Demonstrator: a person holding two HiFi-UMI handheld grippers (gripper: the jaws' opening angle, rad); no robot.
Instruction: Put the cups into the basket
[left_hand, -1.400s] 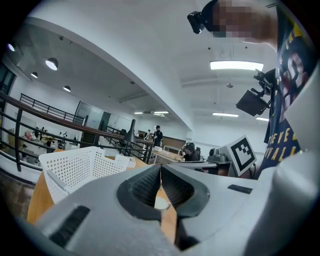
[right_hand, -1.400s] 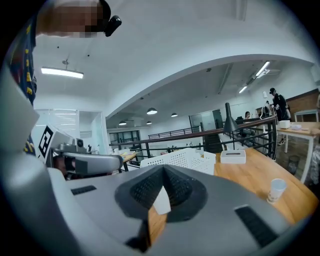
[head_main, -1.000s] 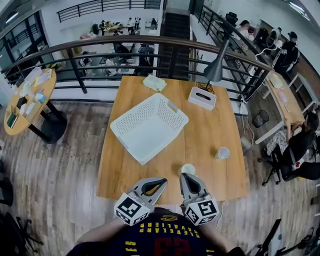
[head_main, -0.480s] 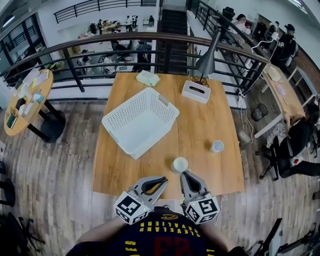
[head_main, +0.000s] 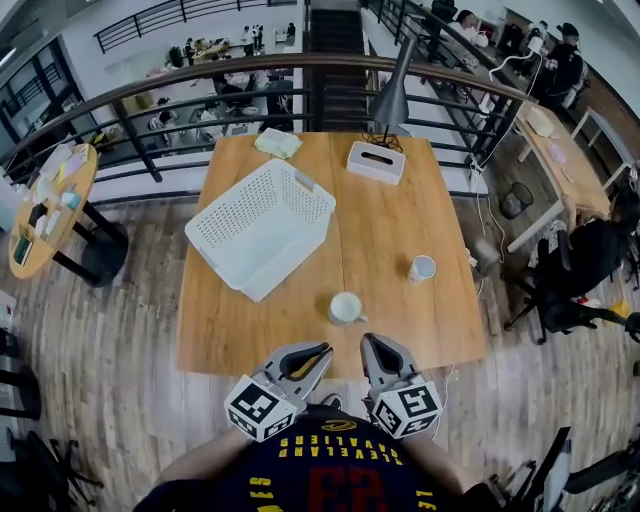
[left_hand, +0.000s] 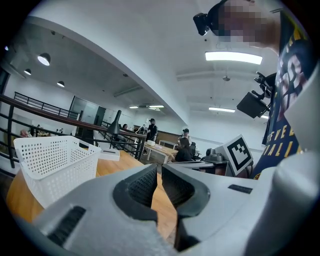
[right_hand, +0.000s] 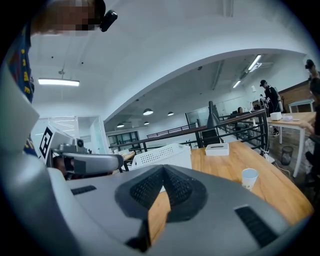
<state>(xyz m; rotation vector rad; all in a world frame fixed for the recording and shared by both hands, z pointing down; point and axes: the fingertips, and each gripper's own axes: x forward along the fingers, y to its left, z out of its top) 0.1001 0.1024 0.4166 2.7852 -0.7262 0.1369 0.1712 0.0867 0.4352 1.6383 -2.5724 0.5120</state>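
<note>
The nearer cup (head_main: 346, 307) stands on the wooden table (head_main: 380, 230) just below the frame's centre, close ahead of your gripper tips. The second cup (head_main: 422, 268) stands to its right, well apart. Both are outside the white basket (head_main: 229, 196), which sits left of centre. At bottom centre, your left gripper (head_main: 322, 352) and right gripper (head_main: 368, 342) each have their jaws pressed together, pinching nothing. A tissue box (head_main: 375, 162) lies at the table's upper edge.

The white perforated basket (head_main: 258, 228) sits open side up. The nearer cup (head_main: 345, 307) stands upright near its lower corner; the farther cup (head_main: 422, 268), also upright, stands well to its right.
</note>
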